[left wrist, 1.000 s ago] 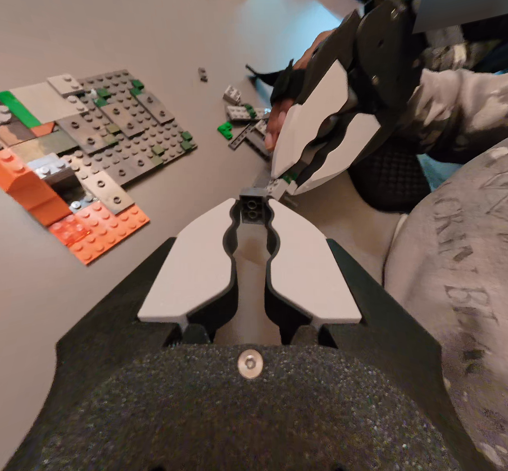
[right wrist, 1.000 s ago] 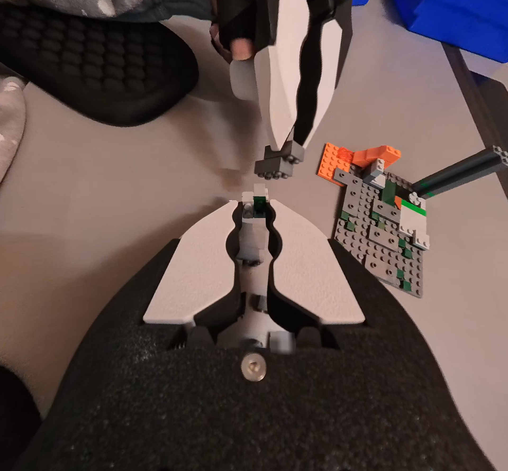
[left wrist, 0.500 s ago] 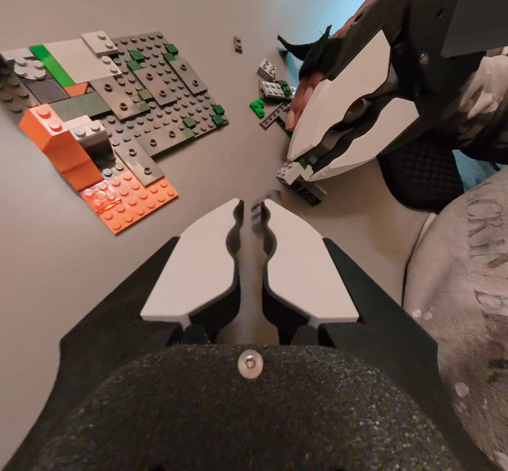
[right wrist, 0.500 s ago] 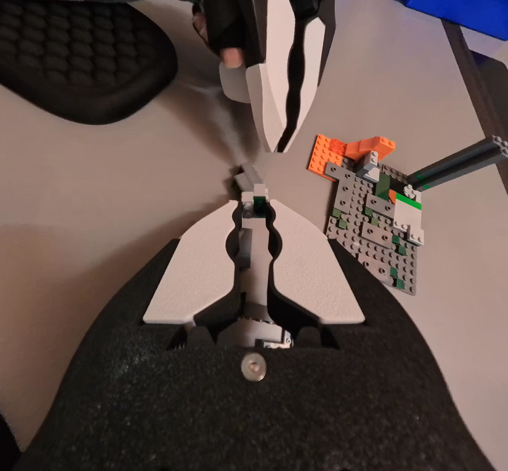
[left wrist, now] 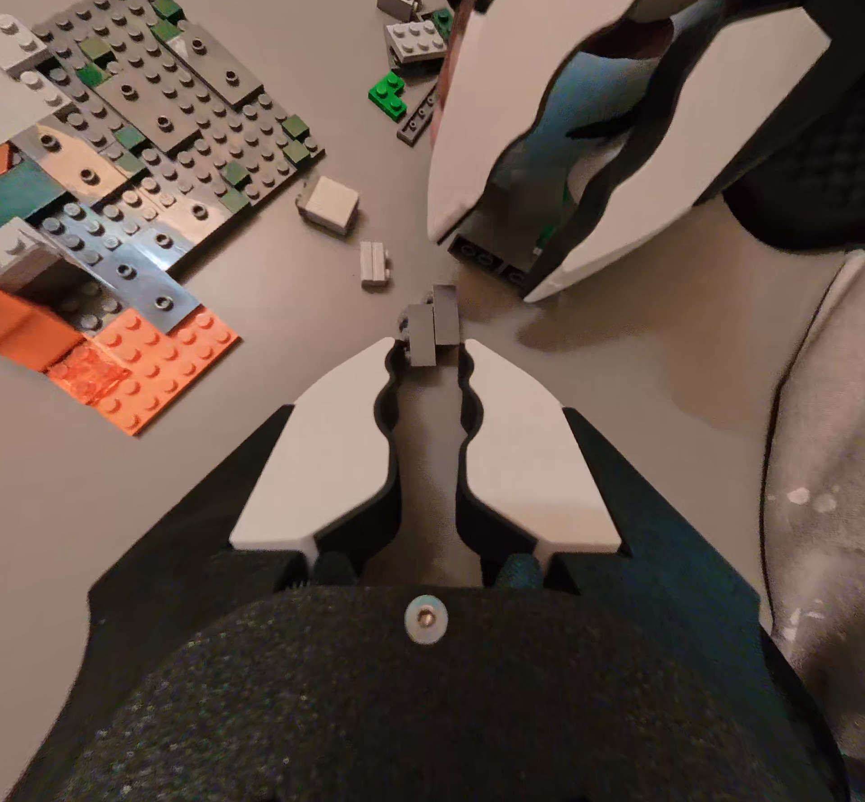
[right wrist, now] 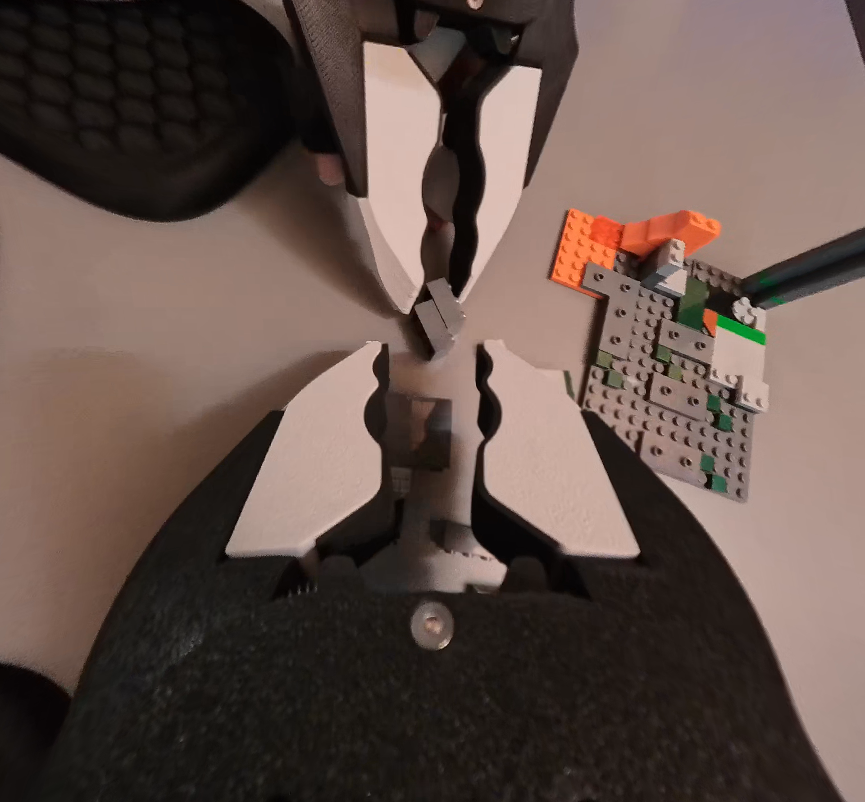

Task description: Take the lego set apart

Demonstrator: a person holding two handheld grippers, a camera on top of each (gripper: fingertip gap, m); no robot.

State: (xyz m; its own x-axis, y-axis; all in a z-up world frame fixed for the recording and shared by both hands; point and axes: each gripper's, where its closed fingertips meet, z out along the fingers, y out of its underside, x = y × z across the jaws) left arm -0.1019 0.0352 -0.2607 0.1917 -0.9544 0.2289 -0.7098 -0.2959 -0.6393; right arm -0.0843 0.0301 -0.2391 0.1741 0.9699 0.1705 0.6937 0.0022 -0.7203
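The lego set, a dark grey baseplate with grey, green and orange plates, lies left on the table; in the right wrist view it lies right, with a long dark bar sticking up. My left gripper is low and slightly open, its tips on either side of a small grey piece on the table, also seen from the right. My right gripper faces it, open, with a dark grey block loose in its gap, also in the left wrist view.
Loose pieces lie between the set and the right gripper: a light grey cube, a small grey piece, a green corner plate, grey bricks. A black mesh cushion and a person's grey sleeve border the near side. Both grippers' tips are close together, under 4 cm apart. Both grippers' tips are roughly 20 cm from the long dark bar.
The left gripper let go of its dark brick, dropped lower and opened wider around the grey piece. The right gripper opened; its stack now sits loose between the fingers.
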